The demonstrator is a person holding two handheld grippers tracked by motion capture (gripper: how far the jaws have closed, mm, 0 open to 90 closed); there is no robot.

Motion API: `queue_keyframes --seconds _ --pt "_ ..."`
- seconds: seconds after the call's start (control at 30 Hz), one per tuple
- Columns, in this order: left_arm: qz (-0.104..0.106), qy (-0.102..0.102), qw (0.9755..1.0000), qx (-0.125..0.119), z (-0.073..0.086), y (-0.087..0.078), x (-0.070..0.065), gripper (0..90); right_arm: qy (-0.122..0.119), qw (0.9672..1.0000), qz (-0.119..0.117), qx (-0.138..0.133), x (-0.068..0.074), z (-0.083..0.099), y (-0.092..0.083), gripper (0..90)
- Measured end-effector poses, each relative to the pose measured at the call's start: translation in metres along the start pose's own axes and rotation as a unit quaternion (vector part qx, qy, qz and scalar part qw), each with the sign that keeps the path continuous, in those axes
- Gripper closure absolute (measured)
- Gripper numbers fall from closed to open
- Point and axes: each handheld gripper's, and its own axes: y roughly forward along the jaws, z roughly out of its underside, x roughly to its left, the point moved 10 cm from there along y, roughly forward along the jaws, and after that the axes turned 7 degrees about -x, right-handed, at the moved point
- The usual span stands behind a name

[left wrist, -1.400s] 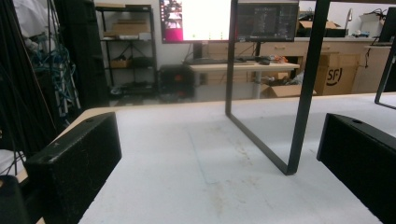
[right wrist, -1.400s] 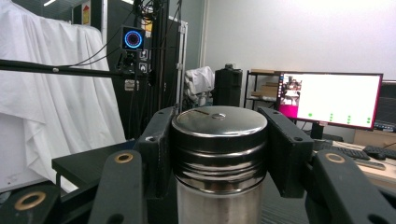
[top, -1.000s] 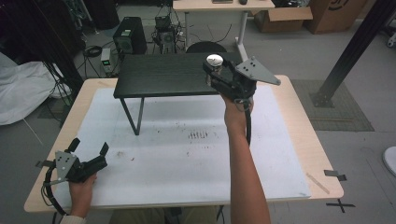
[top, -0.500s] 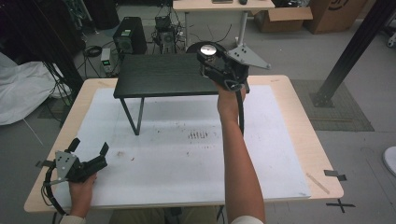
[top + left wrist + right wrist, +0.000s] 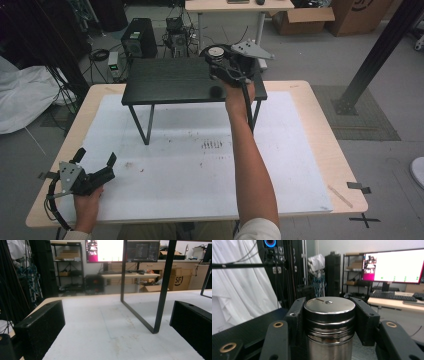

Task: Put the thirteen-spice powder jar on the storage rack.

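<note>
Across the middle of the high view lies the table (image 5: 310, 150), its top covered by a white sheet with faint stains near the centre. On its far half, in the upper middle of the frame, stands a black shelf (image 5: 170, 82) on thin metal legs; in the left gripper view one leg (image 5: 162, 287) rises right of centre. At the upper centre of the high view, over the shelf's right far corner, the right gripper (image 5: 220, 60) is closed on a steel can (image 5: 216, 51); in the right gripper view the can (image 5: 329, 322) stands upright at centre, a jaw pressed to each side. At the lower left, near the table's near edge, the left gripper (image 5: 95, 162) rests low with jaws spread wide and nothing between them.
</note>
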Motion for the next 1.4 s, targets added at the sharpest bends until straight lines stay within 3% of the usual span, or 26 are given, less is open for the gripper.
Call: queue_keyframes --seconds 0.43,0.67,1.07,1.13,1.4 --pt "0.000 -0.001 1.0000 -0.001 0.000 0.000 0.000 0.4 0.008 0.9987 -0.004 0.050 0.004 0.017 0.018 49.2" --pt "0.000 -0.002 1.0000 -0.001 0.000 0.000 0.000 0.4 -0.008 0.9963 -0.011 0.084 0.007 0.026 0.023 49.2" --pt "0.000 -0.002 1.0000 -0.001 0.000 0.000 0.000 0.4 0.013 0.9958 -0.017 0.089 0.005 0.027 0.023 48.8" --pt "0.000 -0.002 1.0000 -0.001 0.000 0.000 0.000 0.4 0.005 0.9963 -0.014 0.085 0.006 0.026 0.023 46.4" --pt "0.000 -0.002 1.0000 -0.002 0.000 0.000 0.000 0.4 0.010 0.9978 -0.005 0.066 0.005 0.022 0.018 37.3"
